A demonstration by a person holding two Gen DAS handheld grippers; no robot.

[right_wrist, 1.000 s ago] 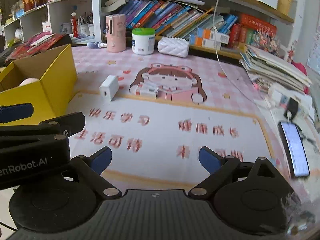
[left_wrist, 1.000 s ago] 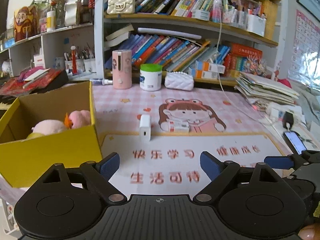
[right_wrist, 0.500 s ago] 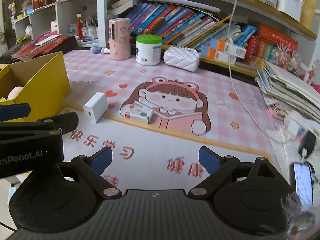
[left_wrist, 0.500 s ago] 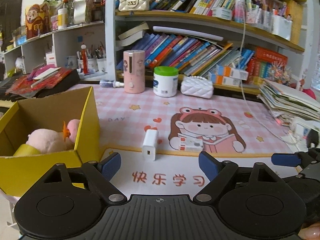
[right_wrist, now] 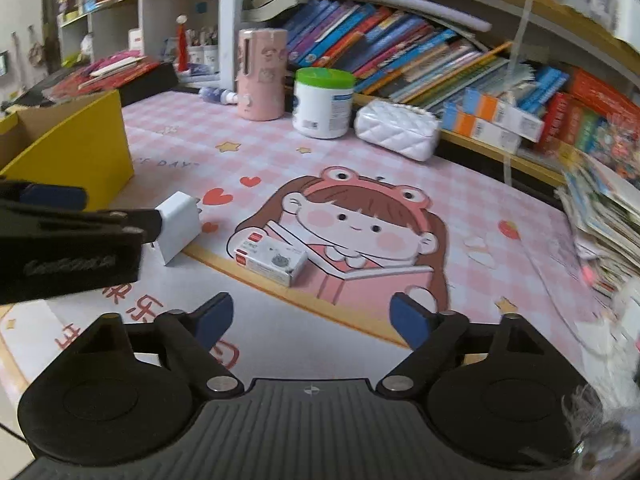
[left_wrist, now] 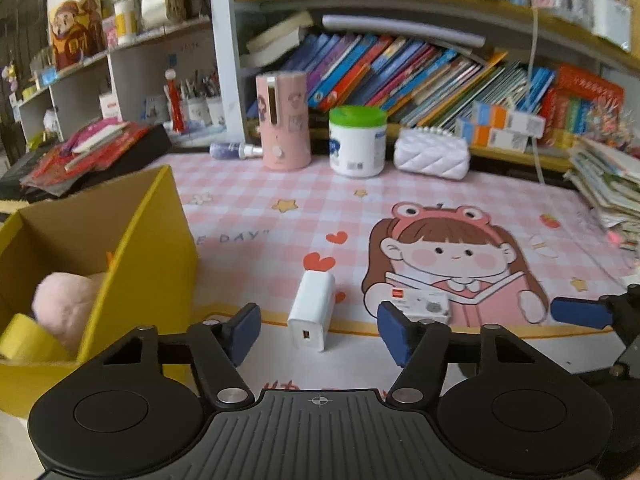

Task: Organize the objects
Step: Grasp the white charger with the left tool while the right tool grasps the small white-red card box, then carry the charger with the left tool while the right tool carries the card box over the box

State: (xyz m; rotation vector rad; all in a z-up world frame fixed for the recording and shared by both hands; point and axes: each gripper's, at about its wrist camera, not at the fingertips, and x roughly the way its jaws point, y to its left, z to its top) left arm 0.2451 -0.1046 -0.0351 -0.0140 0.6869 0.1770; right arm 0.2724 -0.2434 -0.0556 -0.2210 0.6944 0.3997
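1. My left gripper has just been closing; its jaws stand apart, the white charger just ahead between them, untouched.
2. My right gripper has also been narrowing, empty; the small red-labelled box lies ahead.
3. The mat reads "DAY"; the yellow box sits left.

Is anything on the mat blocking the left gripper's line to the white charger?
Nothing visible. The white charger lies on bare mat straight ahead of the open left gripper; the small card box sits off to its right, the yellow box to its left.
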